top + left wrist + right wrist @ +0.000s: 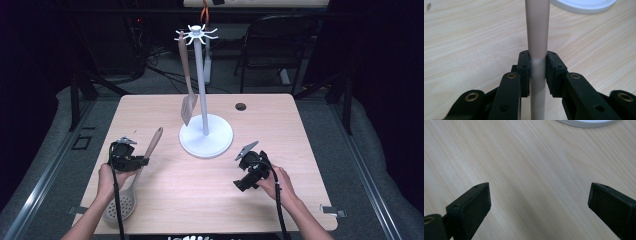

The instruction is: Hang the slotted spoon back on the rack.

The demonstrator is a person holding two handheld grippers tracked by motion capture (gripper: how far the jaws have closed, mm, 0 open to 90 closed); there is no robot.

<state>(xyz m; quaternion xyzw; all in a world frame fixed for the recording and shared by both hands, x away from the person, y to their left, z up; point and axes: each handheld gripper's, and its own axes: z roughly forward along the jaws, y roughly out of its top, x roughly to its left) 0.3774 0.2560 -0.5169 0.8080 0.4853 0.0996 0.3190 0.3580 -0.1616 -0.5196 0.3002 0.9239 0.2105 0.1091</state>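
The slotted spoon (131, 186) lies on the table (280, 125), and the left gripper (142, 161) is clamped on its handle, about halfway along. In the left gripper view the two black pads (525, 72) press on the handle (537, 37) from both sides. The round bowl with the holes lies behind the gripper, close to the person's left hand (107, 177). The brown tip of the handle points ahead of the gripper, toward the white stand (206, 135).

I think the spoon is light and stiff, so it will not bend. The handle looks smooth and round, so it could slip or turn in the pads. The bowl end is likely heavier and may dip down when it is lifted. Holding it near the middle looks like a good spot.

The right gripper (246, 170) has its jaws wide apart and holds nothing. The bare table is under it, and the stand is just ahead.

There are two kitchen tools: one spoon and one spatula (187, 85), which hangs on the stand. There is one stand and two grippers.
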